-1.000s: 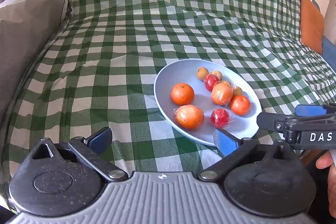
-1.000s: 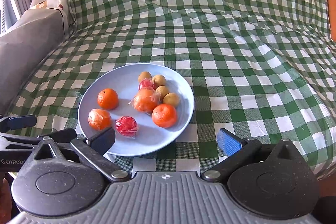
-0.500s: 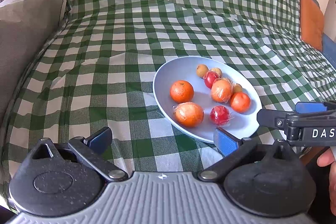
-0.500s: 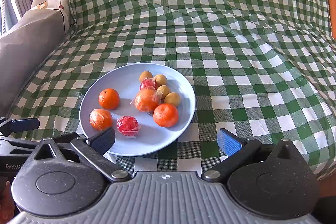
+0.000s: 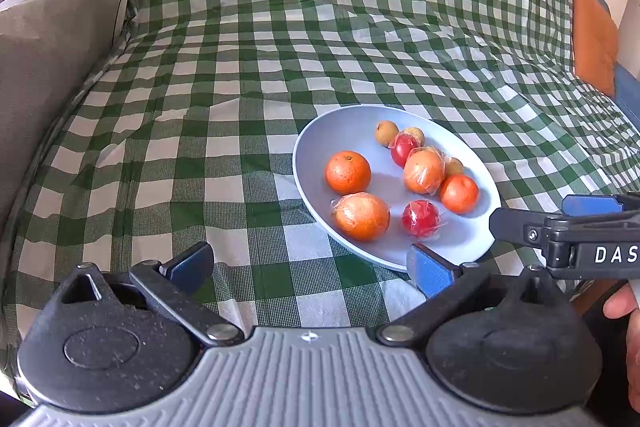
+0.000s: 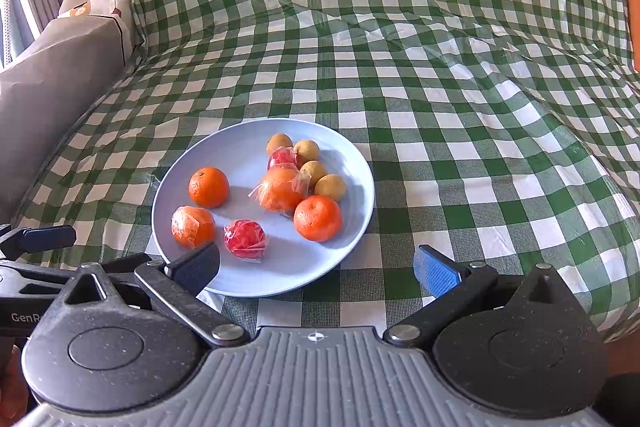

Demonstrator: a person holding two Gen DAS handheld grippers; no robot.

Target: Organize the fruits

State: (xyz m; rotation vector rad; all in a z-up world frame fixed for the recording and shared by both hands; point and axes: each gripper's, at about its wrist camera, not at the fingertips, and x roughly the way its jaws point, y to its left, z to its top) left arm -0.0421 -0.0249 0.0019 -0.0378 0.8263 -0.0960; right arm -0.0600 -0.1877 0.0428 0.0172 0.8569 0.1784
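A pale blue plate (image 5: 344, 123) (image 6: 240, 143) lies on a green checked cloth and holds several fruits: oranges (image 5: 347, 173) (image 6: 318, 218), some wrapped in plastic (image 5: 362, 216) (image 6: 193, 227), red wrapped fruits (image 5: 421, 219) (image 6: 245, 239) and small brown ones (image 5: 386, 133) (image 6: 330, 187). My left gripper (image 5: 310, 263) is open and empty, just left of the plate's near rim. My right gripper (image 6: 316, 269) is open and empty over the plate's near rim; its side shows in the left wrist view (image 5: 560, 223).
The green checked cloth (image 5: 240, 67) (image 6: 480, 107) covers the surface and rises at the back. A grey cushion (image 5: 44, 59) (image 6: 48, 87) borders the left side. An orange patch (image 5: 592, 39) sits far right.
Both views have crept slightly nearer the plate, which sits a little lower in the right wrist view. Both grippers stay open.
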